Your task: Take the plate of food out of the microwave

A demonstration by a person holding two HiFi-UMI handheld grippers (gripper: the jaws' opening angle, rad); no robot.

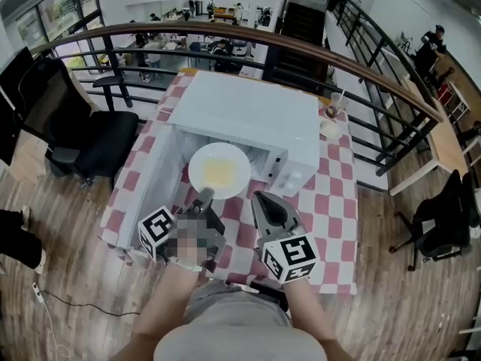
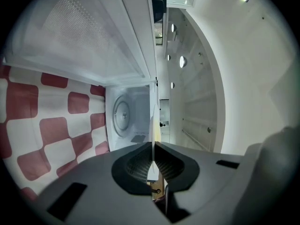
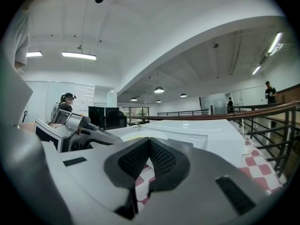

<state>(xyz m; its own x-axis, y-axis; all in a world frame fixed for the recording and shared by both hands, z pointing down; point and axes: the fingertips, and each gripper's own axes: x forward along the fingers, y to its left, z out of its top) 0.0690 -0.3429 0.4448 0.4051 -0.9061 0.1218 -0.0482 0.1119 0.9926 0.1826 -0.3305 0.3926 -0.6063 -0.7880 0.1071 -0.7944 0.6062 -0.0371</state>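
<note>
My left gripper [image 1: 204,195] is pinched tight on the near rim of the plate [image 1: 219,170], yellow food [image 1: 218,174] aboard. The plate juts straight ahead of the tips, right at the mouth of the open microwave [image 1: 248,115], above the checkered bench [image 1: 334,201]. My right gripper [image 1: 259,196], pressed together and empty, sits just right of the rim, so the left is the one carrying.

The open microwave door [image 1: 146,173] walls off my left, and the microwave [image 1: 248,115] blocks the way ahead. To my right, there is free room over the checkered tablecloth [image 1: 334,209].
</note>
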